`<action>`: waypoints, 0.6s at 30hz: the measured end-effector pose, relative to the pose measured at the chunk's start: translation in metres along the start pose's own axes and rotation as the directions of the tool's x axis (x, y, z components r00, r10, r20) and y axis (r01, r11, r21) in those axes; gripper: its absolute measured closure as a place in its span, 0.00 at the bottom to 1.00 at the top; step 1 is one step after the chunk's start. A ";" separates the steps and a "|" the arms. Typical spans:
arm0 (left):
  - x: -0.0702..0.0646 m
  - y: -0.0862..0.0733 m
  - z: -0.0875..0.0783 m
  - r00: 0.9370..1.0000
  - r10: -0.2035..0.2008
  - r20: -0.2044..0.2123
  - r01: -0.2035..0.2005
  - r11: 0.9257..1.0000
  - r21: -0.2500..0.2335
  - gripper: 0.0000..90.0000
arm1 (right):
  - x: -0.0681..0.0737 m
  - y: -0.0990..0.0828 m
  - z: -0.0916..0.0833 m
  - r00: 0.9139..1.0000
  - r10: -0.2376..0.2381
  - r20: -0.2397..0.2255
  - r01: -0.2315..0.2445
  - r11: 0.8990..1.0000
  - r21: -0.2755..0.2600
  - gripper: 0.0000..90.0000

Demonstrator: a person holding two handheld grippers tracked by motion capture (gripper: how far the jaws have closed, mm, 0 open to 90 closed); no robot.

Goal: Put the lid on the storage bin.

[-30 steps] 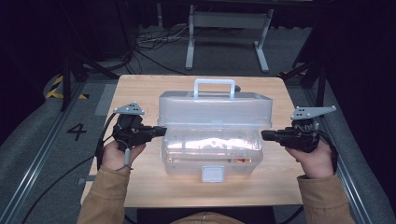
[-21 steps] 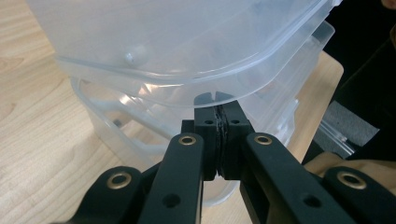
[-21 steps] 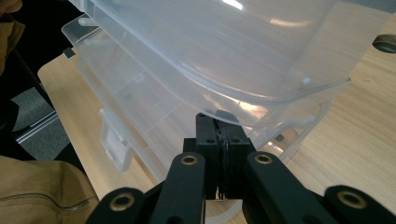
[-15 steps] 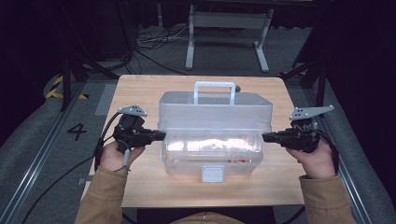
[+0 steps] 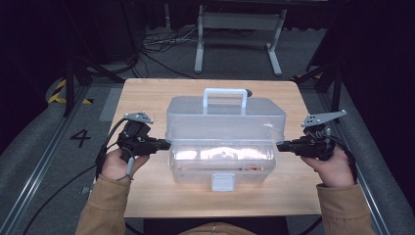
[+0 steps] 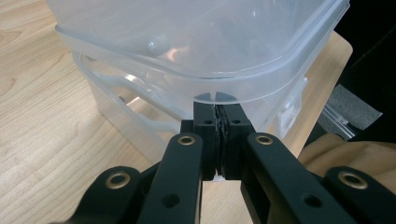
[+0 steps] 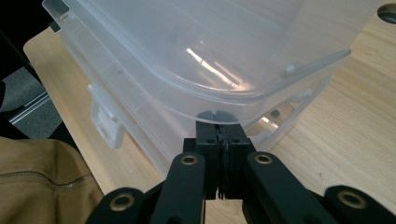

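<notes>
Lifting the lid [image 5: 225, 115] of the clear plastic box [image 5: 221, 166] looks like the step in hand: the lid is raised at the front, hinged toward the far edge of the table [image 5: 147, 196], with a gap above the tub. The box sits mid-table, its latch facing the near edge. The left gripper [image 5: 164, 145] has its jaws pressed together with nothing between them, tips tucked under the lid's left rim; the right gripper [image 5: 280, 146] is likewise closed on nothing, tips under the right rim. Both hands lie level, pointing inward at each other across the box. The next move, I judge, calls for raising both sides evenly so the lid swings back without dragging the tub.
</notes>
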State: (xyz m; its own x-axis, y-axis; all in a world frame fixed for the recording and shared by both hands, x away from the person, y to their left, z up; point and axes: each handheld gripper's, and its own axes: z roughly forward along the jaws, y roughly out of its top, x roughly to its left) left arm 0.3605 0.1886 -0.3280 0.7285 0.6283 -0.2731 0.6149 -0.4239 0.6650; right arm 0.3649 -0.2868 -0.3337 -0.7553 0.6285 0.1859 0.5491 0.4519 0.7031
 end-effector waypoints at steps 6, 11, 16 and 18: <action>-0.001 0.000 0.001 1.000 0.007 -0.008 -0.007 1.000 0.025 0.97 | 0.001 0.000 0.002 1.000 -0.009 0.008 0.009 1.000 0.025 0.98; -0.002 0.000 0.002 1.000 0.017 -0.014 -0.016 0.998 0.056 0.96 | 0.001 0.000 0.003 1.000 -0.020 0.000 0.020 0.998 0.053 0.99; -0.003 0.000 0.004 1.000 0.026 -0.014 -0.024 0.996 0.091 0.96 | 0.002 -0.001 0.005 1.000 -0.031 0.003 0.031 0.996 0.081 0.99; -0.003 0.000 0.005 1.000 0.028 -0.011 -0.027 0.994 0.101 0.96 | 0.002 -0.001 0.005 0.999 -0.034 0.002 0.034 0.995 0.089 0.99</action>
State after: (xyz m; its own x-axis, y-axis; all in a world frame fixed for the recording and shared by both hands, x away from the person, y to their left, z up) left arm 0.3594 0.1835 -0.3307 0.7421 0.6233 -0.2465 0.6225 -0.5046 0.5983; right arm 0.3645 -0.2823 -0.3374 -0.7729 0.6138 0.1609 0.5531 0.5275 0.6449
